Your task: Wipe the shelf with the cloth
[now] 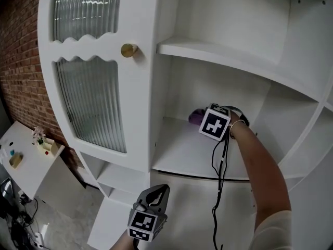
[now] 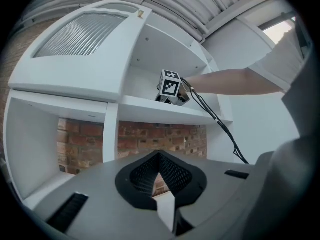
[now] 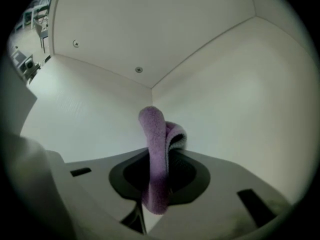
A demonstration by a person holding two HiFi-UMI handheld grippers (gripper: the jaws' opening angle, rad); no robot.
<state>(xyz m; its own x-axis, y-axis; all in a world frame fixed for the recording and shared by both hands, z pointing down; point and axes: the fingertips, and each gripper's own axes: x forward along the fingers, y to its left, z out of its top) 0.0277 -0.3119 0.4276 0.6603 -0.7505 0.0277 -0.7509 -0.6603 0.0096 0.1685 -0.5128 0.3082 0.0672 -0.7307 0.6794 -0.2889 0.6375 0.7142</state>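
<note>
Clamping cloth (image 3: 151, 134) in right claw (image 3: 161, 156) | left claw (image 2: 159, 159) closed, empty | shelf (image 1: 187, 155) contact hidden

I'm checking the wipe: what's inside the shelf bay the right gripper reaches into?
The right gripper, shut on a purple cloth near the back corner; nothing else shows. The shelf right beneath them is covered.

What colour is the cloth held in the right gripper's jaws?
Purple; the cloth shows best in the right gripper view.
</note>
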